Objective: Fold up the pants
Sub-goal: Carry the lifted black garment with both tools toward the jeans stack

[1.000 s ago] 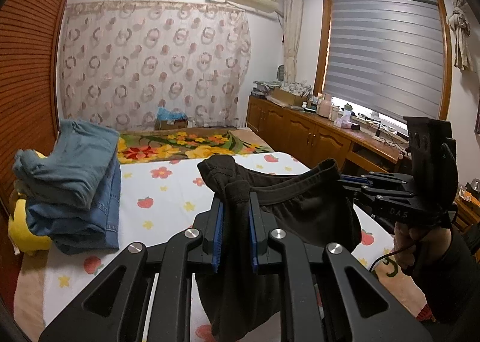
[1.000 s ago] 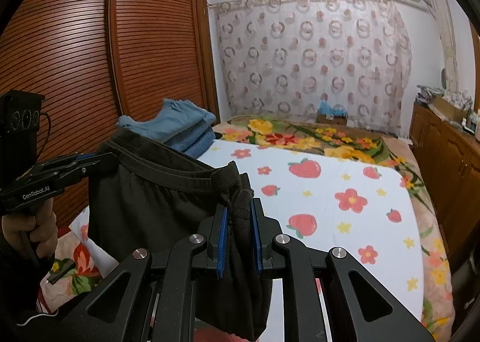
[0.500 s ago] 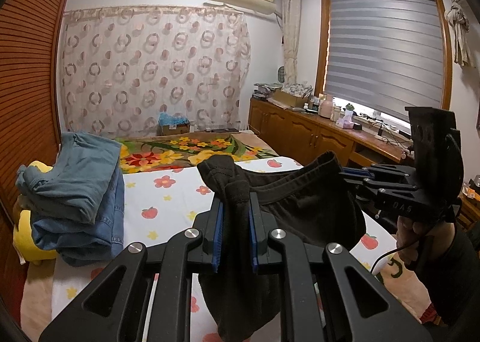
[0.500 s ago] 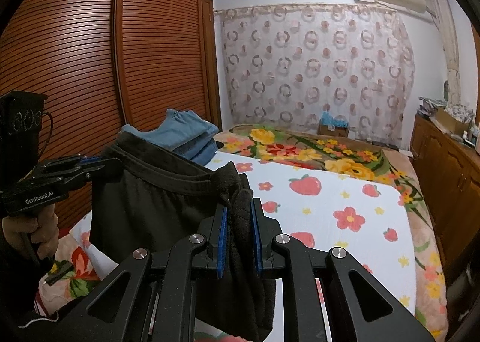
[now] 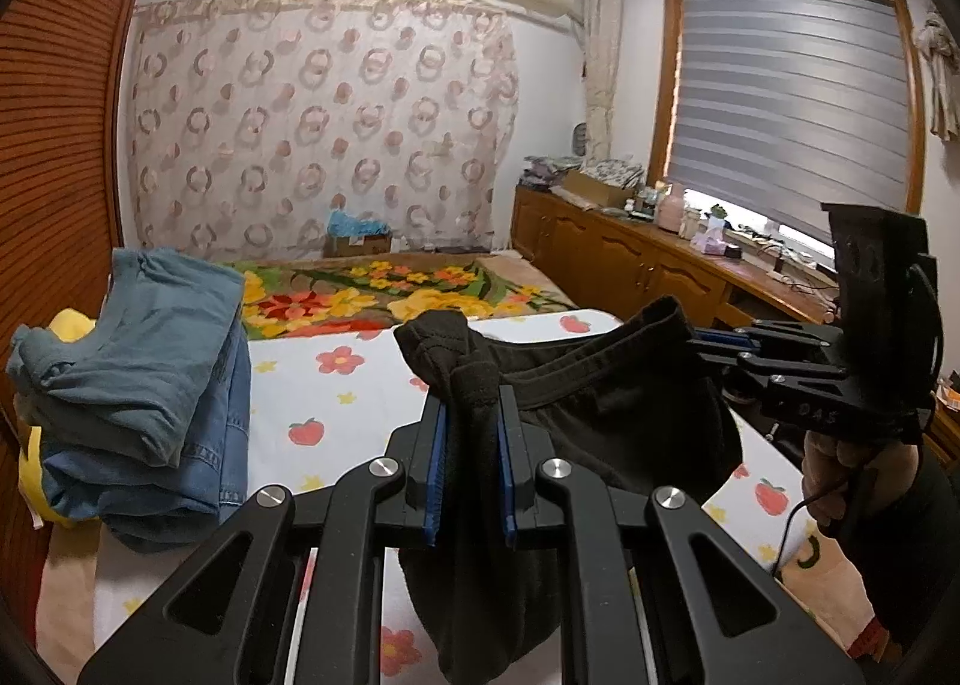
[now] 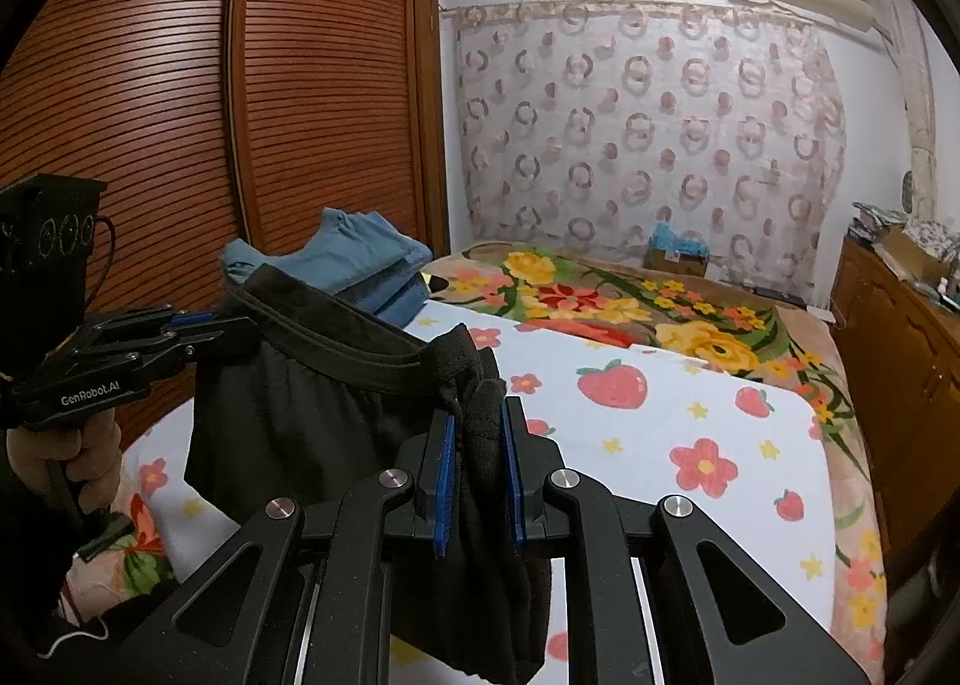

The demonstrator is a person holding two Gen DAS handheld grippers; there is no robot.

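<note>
Black pants (image 5: 606, 409) hang in the air above the bed, held by the waistband at both ends. My left gripper (image 5: 470, 421) is shut on one bunched end of the waistband. My right gripper (image 6: 478, 433) is shut on the other end; it also shows in the left wrist view (image 5: 711, 340) at the right. The left gripper shows in the right wrist view (image 6: 234, 328) at the left. The waistband (image 6: 342, 343) stretches between them and the legs hang down, hidden below the fingers.
A bed with a white fruit-and-flower sheet (image 6: 660, 433) lies below. A stack of folded blue jeans (image 5: 138, 385) sits at its left side by the slatted wardrobe (image 6: 150, 144). A wooden cabinet (image 5: 630, 271) runs along the right under the window.
Both grippers have risen a little with the pants; the bed sits lower in both views. The grips are unchanged.
</note>
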